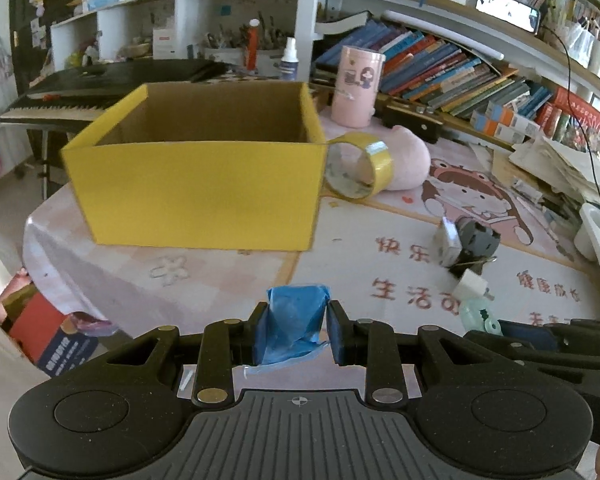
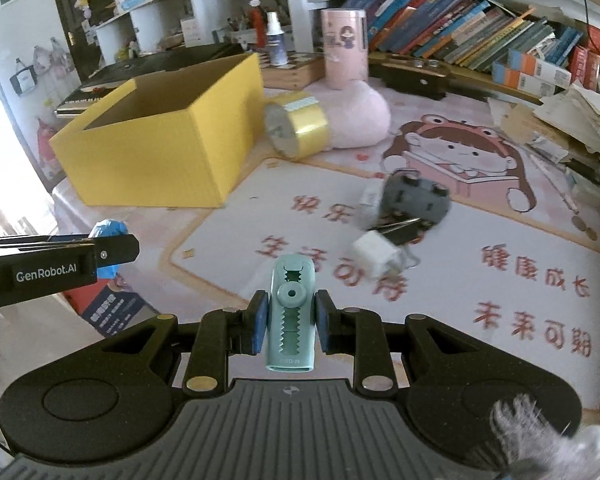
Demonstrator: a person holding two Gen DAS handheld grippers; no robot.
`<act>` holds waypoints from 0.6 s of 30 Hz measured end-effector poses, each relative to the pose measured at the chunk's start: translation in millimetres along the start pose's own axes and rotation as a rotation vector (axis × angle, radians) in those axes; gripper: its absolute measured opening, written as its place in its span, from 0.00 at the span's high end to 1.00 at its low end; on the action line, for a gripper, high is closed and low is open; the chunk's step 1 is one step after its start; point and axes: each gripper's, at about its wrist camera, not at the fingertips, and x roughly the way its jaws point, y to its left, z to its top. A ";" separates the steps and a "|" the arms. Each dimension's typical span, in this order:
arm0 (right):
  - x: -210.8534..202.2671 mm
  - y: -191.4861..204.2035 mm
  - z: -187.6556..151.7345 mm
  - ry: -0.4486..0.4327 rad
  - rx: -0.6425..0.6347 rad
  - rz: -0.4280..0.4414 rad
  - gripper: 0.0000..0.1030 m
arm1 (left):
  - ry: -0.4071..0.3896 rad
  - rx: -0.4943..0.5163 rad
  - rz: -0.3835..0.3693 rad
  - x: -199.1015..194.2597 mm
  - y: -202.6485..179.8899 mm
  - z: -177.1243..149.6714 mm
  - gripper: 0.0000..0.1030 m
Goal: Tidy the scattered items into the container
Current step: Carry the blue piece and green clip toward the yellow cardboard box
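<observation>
- Left claw (image 1: 296, 322): clamped on a blue crumpled packet (image 1: 294, 326), held between both fingers above the near edge of the tabletop (image 1: 228, 276). In the right wrist view the same claw (image 2: 116, 246) enters from the left, with the blue packet (image 2: 108, 229) showing at its tip.
- Right claw (image 2: 289, 322): clamped on a mint-green crocodile-shaped stapler (image 2: 291, 312), which lies lengthwise between the fingers, its toothed face up.
- Yellow cardboard box (image 1: 198, 184): stands open-topped on the far left part of the tabletop; no contents are visible from either view. Also seen at (image 2: 156, 144).
- Roll of yellow tape (image 1: 360, 170): stands on edge, touching the right side of the box and leaning against a pink plush item (image 1: 410, 160).
- Scattered items remaining on the tabletop, right of centre, grouped close together: a grey round part (image 2: 414, 198), a white cube plug (image 2: 376, 258), a small white carton (image 1: 448, 240) and a black binder clip (image 2: 404, 230).
- Pink cylindrical tin (image 1: 358, 86): upright behind the box, near the row of books (image 1: 452, 72).
</observation>
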 end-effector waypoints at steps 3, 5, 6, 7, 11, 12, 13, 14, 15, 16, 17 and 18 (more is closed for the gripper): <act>-1.6 16.7 -3.3 -0.001 -0.005 0.005 0.77 | -0.008 0.000 -0.001 -7.3 14.8 -4.4 0.72; -2.6 27.7 -6.0 -0.002 -0.008 0.009 0.77 | -0.012 -0.003 -0.003 -11.5 24.3 -7.4 0.72; -3.0 33.5 -7.1 -0.001 -0.008 0.011 0.77 | -0.014 -0.006 -0.004 -13.7 29.0 -8.5 0.72; -3.6 38.2 -8.1 0.000 -0.009 0.013 0.77 | -0.017 -0.008 -0.005 -15.8 33.6 -9.6 0.72; -5.0 58.4 -11.7 0.002 -0.017 0.020 0.77 | -0.032 -0.012 -0.012 -24.8 49.7 -14.3 0.72; -5.3 63.8 -12.3 0.001 -0.022 0.023 0.77 | -0.036 -0.014 -0.012 -26.8 53.9 -15.6 0.72; -5.3 68.9 -12.7 0.000 -0.028 0.025 0.77 | -0.039 -0.017 -0.013 -28.8 58.0 -17.3 0.72; -5.6 74.6 -13.1 -0.001 -0.034 0.028 0.77 | -0.043 -0.020 -0.013 -30.9 62.4 -18.4 0.72; -5.9 79.4 -13.7 -0.002 -0.039 0.031 0.77 | -0.047 -0.024 -0.012 -32.8 66.5 -19.3 0.72; -5.4 83.8 -14.1 -0.003 -0.045 0.034 0.77 | -0.050 -0.028 -0.011 -34.8 70.6 -19.7 0.72; -5.4 88.4 -14.4 -0.003 -0.050 0.037 0.77 | -0.054 -0.032 -0.010 -36.7 74.9 -20.6 0.72; -4.9 93.0 -14.6 -0.002 -0.055 0.041 0.77 | -0.057 -0.036 -0.009 -38.7 79.3 -21.6 0.72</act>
